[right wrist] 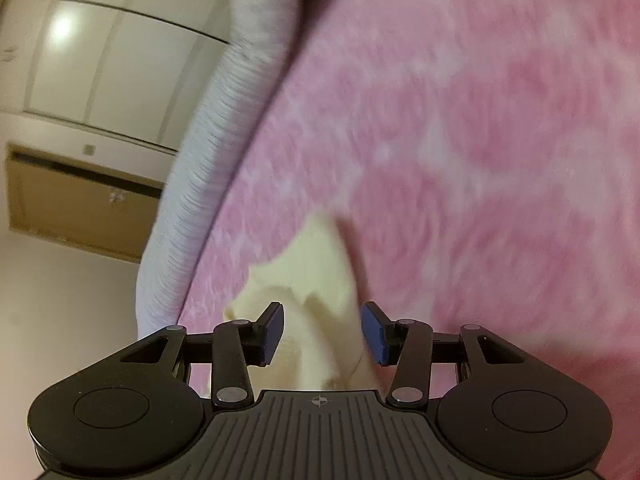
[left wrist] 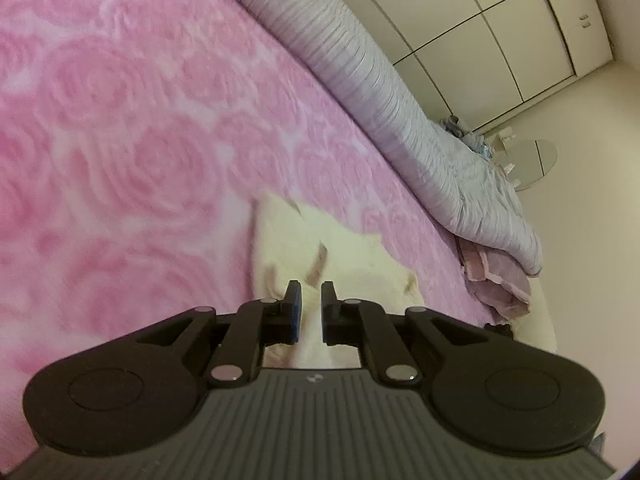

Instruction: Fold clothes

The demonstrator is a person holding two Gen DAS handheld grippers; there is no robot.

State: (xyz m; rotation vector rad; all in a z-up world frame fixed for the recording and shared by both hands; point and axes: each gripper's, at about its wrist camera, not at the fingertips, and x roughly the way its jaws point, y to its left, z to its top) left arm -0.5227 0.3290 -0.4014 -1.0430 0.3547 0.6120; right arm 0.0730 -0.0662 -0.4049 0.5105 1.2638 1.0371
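We see a pale cream garment [left wrist: 320,248] lying rumpled on the pink rose-patterned blanket [left wrist: 132,128] that covers the bed, near the edge where a grey ribbed duvet [left wrist: 400,120] is rolled aside. That roll seems pushed back to leave a flat stretch for folding.

Our left claw [left wrist: 311,304] has its jaws drawn nearly together, with a fold of the cream cloth running up between them; we judge it is clenched on that edge, holding one corner so the fabric can be carried over. In the right wrist view, the garment [right wrist: 308,280] runs between the jaws of our right claw [right wrist: 323,320], which stand apart, the blue pads [right wrist: 374,334] clear of the cloth: released. We judge this side has been laid where it belongs.

Beyond the bed stand pale wardrobe doors [left wrist: 500,32].
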